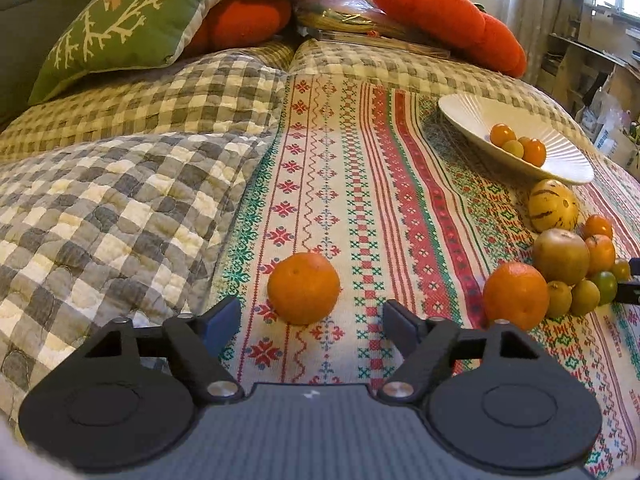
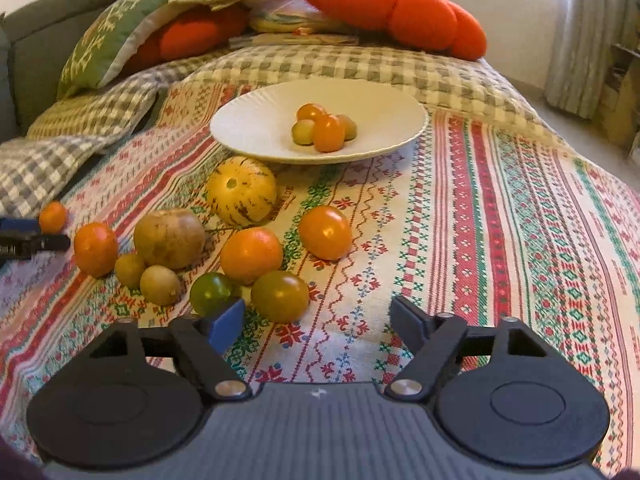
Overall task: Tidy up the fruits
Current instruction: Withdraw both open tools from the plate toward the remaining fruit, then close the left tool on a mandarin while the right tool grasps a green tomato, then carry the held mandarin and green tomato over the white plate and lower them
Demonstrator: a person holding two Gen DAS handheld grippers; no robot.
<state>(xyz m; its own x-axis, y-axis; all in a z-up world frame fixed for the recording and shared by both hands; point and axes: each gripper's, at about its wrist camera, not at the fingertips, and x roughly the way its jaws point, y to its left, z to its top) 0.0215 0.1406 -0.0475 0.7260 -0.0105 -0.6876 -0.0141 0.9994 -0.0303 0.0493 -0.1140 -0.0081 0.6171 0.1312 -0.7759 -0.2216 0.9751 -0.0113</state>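
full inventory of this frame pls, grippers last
plate: 1, white, on the patterned cloth, far side
small tomatoes in plate: at least 4, orange and green
striped melon: 1, yellow, in front of the plate
brown round fruit: 1, in the loose pile
oranges: 3, one apart by the left gripper, two in the pile
loose small tomatoes: about 5, orange and green, in the pile
patterned cloth: 1, red, green and white
checked quilt: grey and cream, under the cloth
pumpkin cushions: 2, orange, at the back
green cushion: 1, at the back
left gripper: open, empty
right gripper: open, empty
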